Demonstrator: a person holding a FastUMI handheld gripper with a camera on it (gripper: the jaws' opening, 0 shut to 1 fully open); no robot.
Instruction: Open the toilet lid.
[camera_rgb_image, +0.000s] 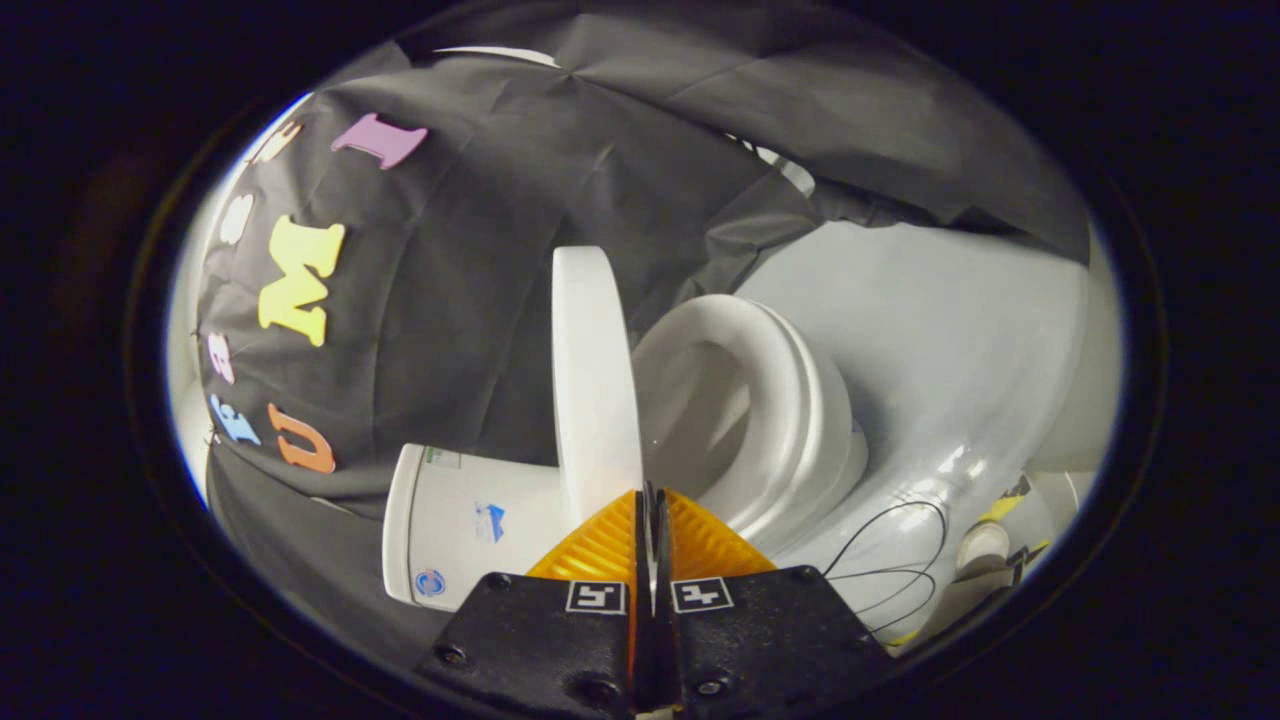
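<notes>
So from where I'm driving this, the tongs have their two fingers pressed nearly together, with just a thin slit between the tips, and the rim of the white, smooth, hard-plastic toilet lid sits right in that slit. It looks pinched, but I honestly can't tell if both fingers are truly pressing on it or it's just resting against them.

The lid rises straight ahead of the fingertips, edge-on to me, standing clear of the white oval seat ring, which lies off to the right of the fingers with the bowl opening showing inside it. The white boxy ceramic cistern sits to the left of the fingers, under the black cloth.

Handling-wise I'd guess the lid is stiff, fairly light and swings on a hinge, but it's glossy, so a rim pinch could slip. The free front edge seems the best hold, since it gives the most leverage.

The whole view is rolled sideways, so I reckon the gripper is being held twisted about a quarter turn, pointing along the lid's edge.
</notes>
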